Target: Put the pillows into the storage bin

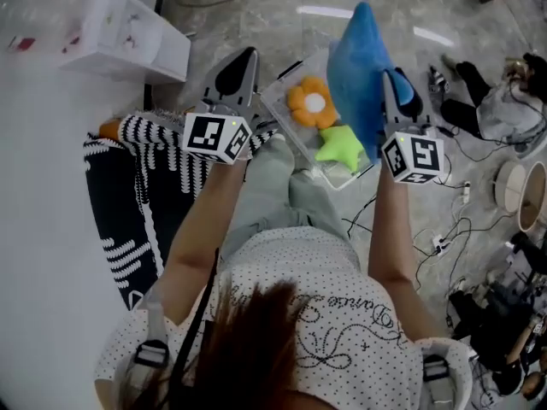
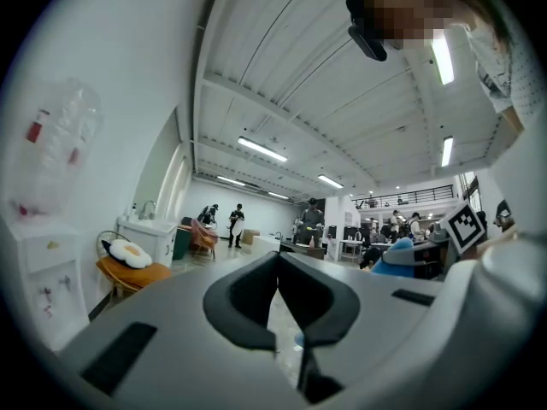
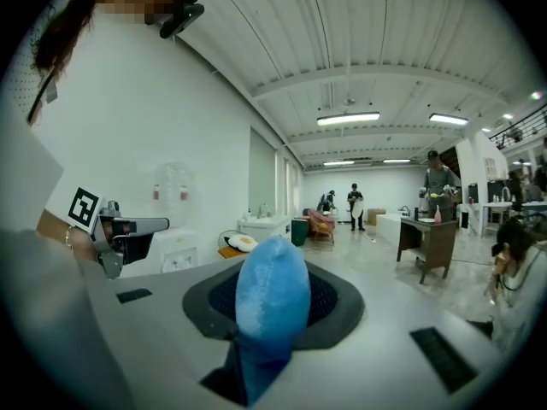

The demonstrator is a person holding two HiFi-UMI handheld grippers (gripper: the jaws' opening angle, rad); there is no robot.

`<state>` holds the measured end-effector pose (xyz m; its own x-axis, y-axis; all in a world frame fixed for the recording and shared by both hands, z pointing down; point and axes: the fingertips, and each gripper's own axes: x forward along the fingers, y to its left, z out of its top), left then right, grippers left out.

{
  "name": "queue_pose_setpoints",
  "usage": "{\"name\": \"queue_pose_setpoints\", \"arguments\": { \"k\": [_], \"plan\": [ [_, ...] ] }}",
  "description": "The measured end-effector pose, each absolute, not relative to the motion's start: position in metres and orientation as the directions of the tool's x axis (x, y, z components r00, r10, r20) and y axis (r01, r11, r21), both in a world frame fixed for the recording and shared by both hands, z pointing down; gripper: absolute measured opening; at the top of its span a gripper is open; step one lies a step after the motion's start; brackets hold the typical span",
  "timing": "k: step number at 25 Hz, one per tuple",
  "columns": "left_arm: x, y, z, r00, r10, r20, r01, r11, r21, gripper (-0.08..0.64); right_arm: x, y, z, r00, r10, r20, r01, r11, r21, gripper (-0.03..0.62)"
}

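Pillow first, in the head view: the right gripper (image 1: 395,82) is clamping a plump blue pillow (image 1: 355,67), which is standing on edge at about one o'clock with its pointed corner aiming toward twelve. At seven o'clock from it, a clear storage bin (image 1: 275,101) is sitting on the floor. The bin is holding an orange flower pillow (image 1: 312,102) and, at five o'clock from that, a lime-green star pillow (image 1: 339,146). The left gripper (image 1: 242,58) is hovering at the bin's eleven o'clock.

In the left gripper view, the dark pads (image 2: 248,293) are meeting in a thin seam with nothing between them. The blue pillow is peeking in at three o'clock.

In the right gripper view, the jaws are standing partly apart and pinching the blue pillow's lower edge. Its fuzzy, rounded body is bulging up toward twelve o'clock.
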<state>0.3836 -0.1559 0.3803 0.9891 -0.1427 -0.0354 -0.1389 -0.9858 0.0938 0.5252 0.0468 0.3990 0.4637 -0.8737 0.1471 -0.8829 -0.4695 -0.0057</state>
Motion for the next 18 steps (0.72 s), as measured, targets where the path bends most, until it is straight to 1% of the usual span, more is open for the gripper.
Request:
{"name": "queue_pose_setpoints", "arguments": {
  "k": [5, 8, 13, 18],
  "plan": [
    [0.438, -0.184, 0.408, 1.000, -0.016, 0.007, -0.016, -0.993, 0.117, 0.005, 0.548, 0.049, 0.450, 0.566, -0.787, 0.247, -0.803, -0.594, -0.050, 0.104],
    [0.468, -0.203, 0.425, 0.999, 0.024, 0.029, 0.020, -0.991, 0.129, 0.005, 0.550, 0.056, 0.485, 0.605, -0.736, 0.303, -0.747, -0.657, -0.102, 0.106],
    [0.516, -0.211, 0.445, 0.997, 0.064, 0.032, 0.060, -0.990, 0.126, 0.005, 0.559, 0.072, 0.540, 0.625, -0.686, 0.372, -0.674, -0.715, -0.186, 0.104],
    [0.532, -0.189, 0.490, 0.988, 0.108, 0.106, 0.091, -0.984, 0.156, 0.005, 0.548, 0.084, 0.600, 0.592, -0.661, 0.461, -0.630, -0.736, -0.247, 0.104]
  ]
}}
